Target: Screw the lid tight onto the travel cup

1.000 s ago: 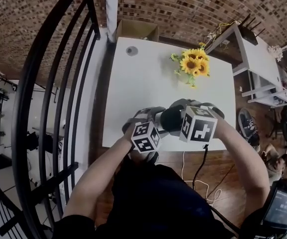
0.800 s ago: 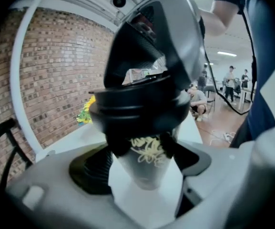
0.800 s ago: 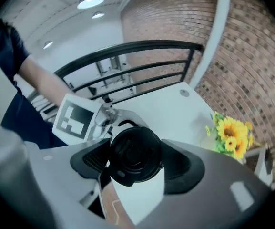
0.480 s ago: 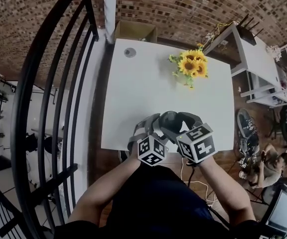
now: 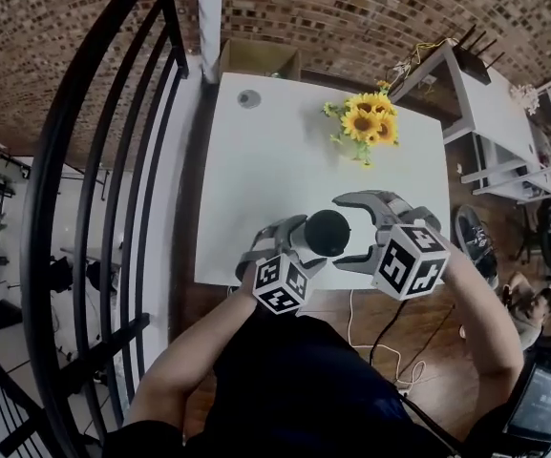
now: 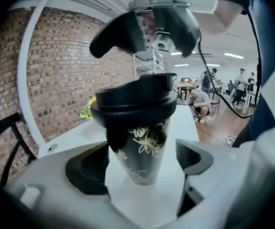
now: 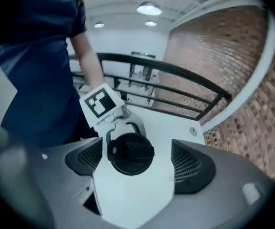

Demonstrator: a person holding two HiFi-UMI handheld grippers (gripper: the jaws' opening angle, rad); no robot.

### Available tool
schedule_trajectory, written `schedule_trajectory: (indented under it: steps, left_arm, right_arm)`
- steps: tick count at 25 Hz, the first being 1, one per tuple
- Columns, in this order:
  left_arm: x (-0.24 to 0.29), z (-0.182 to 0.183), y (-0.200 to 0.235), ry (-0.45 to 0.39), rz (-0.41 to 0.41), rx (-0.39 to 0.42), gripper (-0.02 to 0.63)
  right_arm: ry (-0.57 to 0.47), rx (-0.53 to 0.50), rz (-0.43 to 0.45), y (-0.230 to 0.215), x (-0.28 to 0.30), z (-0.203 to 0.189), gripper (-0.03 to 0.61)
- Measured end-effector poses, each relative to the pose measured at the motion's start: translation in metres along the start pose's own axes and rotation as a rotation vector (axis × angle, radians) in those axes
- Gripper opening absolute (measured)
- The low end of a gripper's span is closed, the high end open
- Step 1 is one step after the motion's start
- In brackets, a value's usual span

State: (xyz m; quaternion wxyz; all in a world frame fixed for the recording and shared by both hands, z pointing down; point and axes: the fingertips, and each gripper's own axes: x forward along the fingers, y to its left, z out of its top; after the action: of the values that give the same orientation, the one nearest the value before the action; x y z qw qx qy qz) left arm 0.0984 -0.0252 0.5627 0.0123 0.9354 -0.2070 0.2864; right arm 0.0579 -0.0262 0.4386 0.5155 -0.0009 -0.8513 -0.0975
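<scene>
Two tongs: both are spreading at once, and neither is pinching anything.
Cup: the black cup (image 6: 144, 149) with pale scrollwork is right in front of the person, by the near edge of the white table (image 5: 275, 151). It seems to stand there, though its base is not clear to see.
Lid: the black lid (image 7: 130, 154) sits on the cup's mouth. I cannot tell whether it is fully turned home.
Feel: probably stiff and not fragile. The smooth, tapering wall looks slippery, and the cup looks light and tall enough to tip under a sideways push.
Where to hold: I would grip the body just under the lid's rim to steady it, and grip straight across the lid's edge to twist.
Left tongs (image 6: 137, 163): the jaws are opening with the cup's body between them. One pad (image 6: 87, 168) is touching or just beside the wall and the other (image 6: 194, 156) stands clear, so the cup is let go.
Right tongs (image 7: 137, 161): they look down on the lid from above, jaws opening. The lid lies between the pads with a gap showing, so it is released.
</scene>
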Motion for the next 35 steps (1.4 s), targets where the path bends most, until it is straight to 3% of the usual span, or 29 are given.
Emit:
schedule_trajectory:
  steps: [3, 5, 7, 10, 12, 16, 18, 21, 25, 27, 29, 32, 35]
  left_arm:
    - [0.005, 0.001, 0.002, 0.016, -0.029, 0.035, 0.434]
    - [0.006, 0.002, 0.006, 0.023, -0.035, 0.029, 0.434]
    - [0.006, 0.002, 0.01, 0.032, -0.027, 0.016, 0.433]
    - [0.01, 0.004, 0.012, 0.041, -0.014, 0.019, 0.397]
    - [0.011, 0.005, 0.01, 0.037, -0.004, 0.017, 0.397]
    - [0.009, 0.004, 0.01, 0.01, 0.029, -0.018, 0.396]
    - [0.009, 0.004, 0.01, 0.002, 0.037, -0.031, 0.394]
    - [0.009, 0.004, 0.007, -0.005, 0.036, -0.029, 0.396]
    - [0.009, 0.003, 0.007, -0.012, 0.013, -0.023, 0.396]
    - [0.01, 0.004, 0.007, -0.01, 0.002, -0.016, 0.396]
    - [0.01, 0.003, 0.007, -0.003, -0.005, -0.012, 0.396]
    - [0.01, 0.004, 0.009, 0.011, -0.005, -0.013, 0.396]
    - [0.011, 0.003, 0.006, 0.012, 0.002, -0.011, 0.394]
  right_arm:
    - [0.162, -0.192, 0.157, 0.008, 0.025, -0.015, 0.439]
    - [0.189, -0.234, 0.243, 0.014, 0.039, -0.012, 0.438]
    - [0.185, -0.199, 0.276, 0.014, 0.043, -0.007, 0.43]
    - [0.166, -0.003, 0.228, 0.011, 0.041, -0.008, 0.4]
    - [0.146, 0.198, 0.107, 0.003, 0.041, -0.009, 0.399]
    - [0.021, 0.724, -0.194, -0.014, 0.039, -0.015, 0.399]
    - [-0.028, 0.833, -0.266, -0.017, 0.037, -0.019, 0.4]
    - [-0.043, 0.758, -0.214, -0.012, 0.032, -0.014, 0.408]
    - [-0.021, 0.335, 0.036, 0.004, 0.019, 0.0, 0.436]
    - [0.058, 0.108, 0.128, 0.008, 0.018, -0.009, 0.436]
    - [0.139, -0.041, 0.197, 0.01, 0.027, -0.021, 0.436]
    - [0.145, -0.034, 0.228, 0.008, 0.036, -0.023, 0.403]
    - [0.109, 0.174, 0.142, 0.005, 0.035, -0.023, 0.397]
